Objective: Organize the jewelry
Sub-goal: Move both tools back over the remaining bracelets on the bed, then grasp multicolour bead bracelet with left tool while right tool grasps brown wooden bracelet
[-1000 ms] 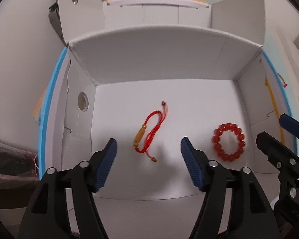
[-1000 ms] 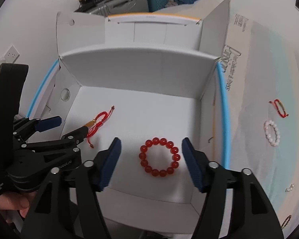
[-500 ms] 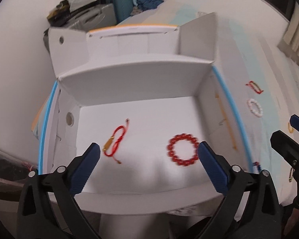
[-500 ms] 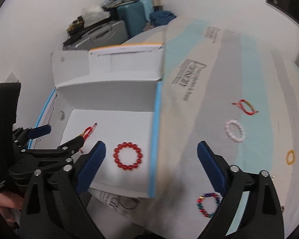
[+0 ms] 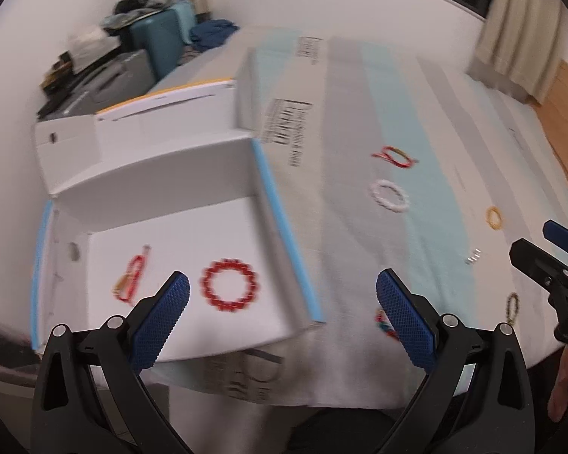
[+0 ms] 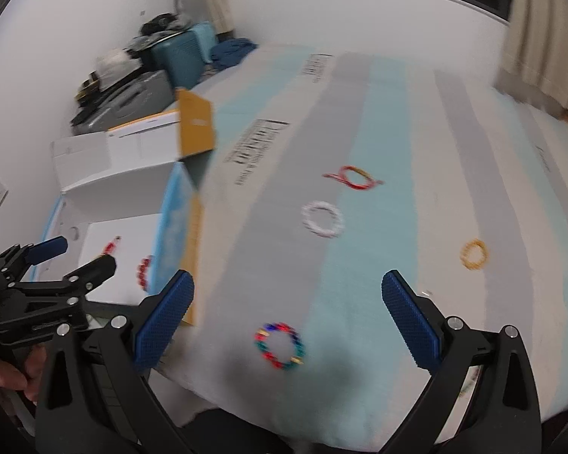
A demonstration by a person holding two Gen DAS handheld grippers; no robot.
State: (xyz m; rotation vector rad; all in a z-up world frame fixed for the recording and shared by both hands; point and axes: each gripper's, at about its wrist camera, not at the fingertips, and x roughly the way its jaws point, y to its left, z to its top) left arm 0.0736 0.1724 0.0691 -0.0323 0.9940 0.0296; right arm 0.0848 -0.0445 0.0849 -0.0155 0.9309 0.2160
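Observation:
Inside the white box (image 5: pixel 163 174) lie a red bead bracelet (image 5: pixel 228 289) and a red cord bracelet (image 5: pixel 132 277). My left gripper (image 5: pixel 284 312) hangs open and empty over the box's blue right edge. To its right, my right gripper (image 6: pixel 287 321) is open and empty above a multicoloured bead bracelet (image 6: pixel 280 346) on the striped cloth (image 6: pixel 359 121). Farther off lie a white bead bracelet (image 6: pixel 322 219), a red cord bracelet (image 6: pixel 354 178) and a yellow bracelet (image 6: pixel 473 254). In the left wrist view a dark bead bracelet (image 5: pixel 513 304) lies near the right gripper (image 5: pixel 539 240).
The box (image 6: pixel 110 174) has raised flaps, one orange-brown. A small silver piece (image 5: pixel 473 257) rests on the cloth. Suitcases and bags (image 5: pixel 144 49) stand by the far wall, a curtain (image 5: pixel 518 34) at the right. The cloth's front edge drops off below the grippers.
Both grippers opened wide, rose out of the box and swung to the right. The two red bracelets stayed on the box floor. The loose bracelets on the cloth came into view.

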